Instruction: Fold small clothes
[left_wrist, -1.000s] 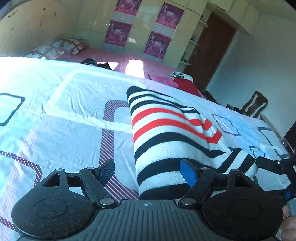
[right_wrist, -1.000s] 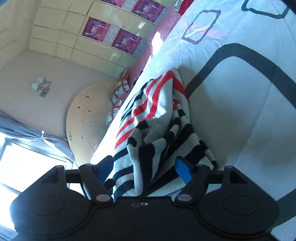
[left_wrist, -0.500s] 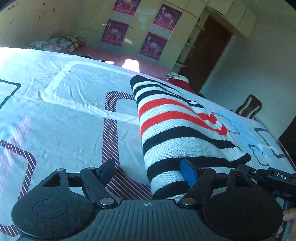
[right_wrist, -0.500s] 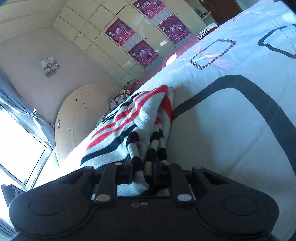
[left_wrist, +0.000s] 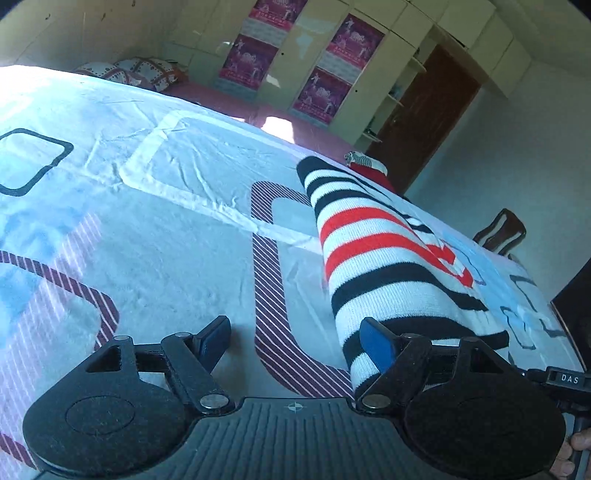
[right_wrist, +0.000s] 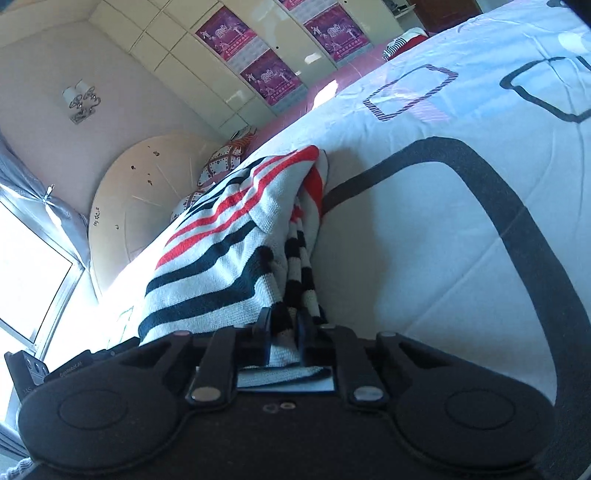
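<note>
A white knit sweater (left_wrist: 384, 266) with black and red stripes lies folded lengthwise on the patterned bedsheet (left_wrist: 166, 236). My left gripper (left_wrist: 295, 338) is open and empty, low over the sheet just left of the sweater's near end; its right fingertip (left_wrist: 373, 341) touches the sweater's edge. In the right wrist view the sweater (right_wrist: 229, 243) runs away from me, and my right gripper (right_wrist: 282, 325) is shut on its near edge, with bunched striped fabric between the jaws.
A second striped and red garment (left_wrist: 365, 166) lies at the bed's far end. A wooden chair (left_wrist: 502, 230) stands to the right. Pillows (left_wrist: 136, 72), a wardrobe with posters (left_wrist: 325, 92) and a brown door (left_wrist: 424, 114) are beyond.
My right gripper has closed on the sweater's near edge, having been open a second ago. My left gripper has slid left, so the sweater now sits to its right.
</note>
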